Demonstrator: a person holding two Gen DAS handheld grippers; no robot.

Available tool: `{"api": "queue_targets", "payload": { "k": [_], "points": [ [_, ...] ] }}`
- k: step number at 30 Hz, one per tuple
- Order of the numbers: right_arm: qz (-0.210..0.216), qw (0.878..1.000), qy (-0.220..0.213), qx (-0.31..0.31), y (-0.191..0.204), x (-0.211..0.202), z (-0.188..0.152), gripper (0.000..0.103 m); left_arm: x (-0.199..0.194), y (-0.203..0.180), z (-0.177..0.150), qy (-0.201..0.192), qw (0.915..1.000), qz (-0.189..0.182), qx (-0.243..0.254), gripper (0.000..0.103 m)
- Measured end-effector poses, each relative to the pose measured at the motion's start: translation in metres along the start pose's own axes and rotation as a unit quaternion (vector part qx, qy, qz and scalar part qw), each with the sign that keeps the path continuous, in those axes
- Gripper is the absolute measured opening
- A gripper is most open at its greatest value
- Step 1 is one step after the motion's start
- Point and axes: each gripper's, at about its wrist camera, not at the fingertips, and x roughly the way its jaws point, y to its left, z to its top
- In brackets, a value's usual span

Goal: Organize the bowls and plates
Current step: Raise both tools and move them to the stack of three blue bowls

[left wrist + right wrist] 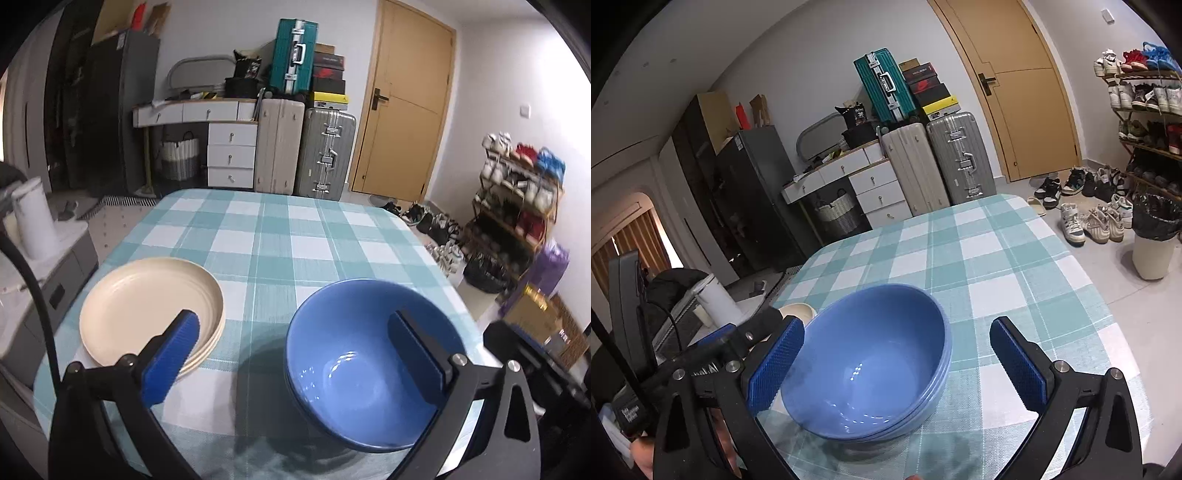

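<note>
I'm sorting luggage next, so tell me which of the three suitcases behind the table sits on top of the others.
The teal suitcase. It stands upright on top of the beige suitcase, while that one and the silver suitcase beside it appear to stand on the floor.

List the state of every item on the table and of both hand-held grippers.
Plates: cream, stacked, upright on the tablecloth.
Bowls: blue, nested, upright, empty, apart from the plates.
Left hand-held gripper: open, holding nothing.
Right hand-held gripper: open, holding nothing.
Tablecloth: checked, spread flat.
Door: shut.
</note>
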Motion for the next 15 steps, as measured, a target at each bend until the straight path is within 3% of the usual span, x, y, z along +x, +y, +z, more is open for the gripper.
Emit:
{"api": "queue_targets", "payload": {
  "k": [7,15],
  "points": [
    [-0.013,1.0,0.005,0.016,-0.009,0.0,0.0,0.102,-0.002,-0.002,0.001,-0.003,0.9999,0.006,0.01,0.103],
    [-0.013,0.998,0.039,0.042,-0.019,0.01,-0.002,0.102,0.017,0.01,0.006,0.042,0.9989,0.016,-0.012,0.103]
  ]
}}
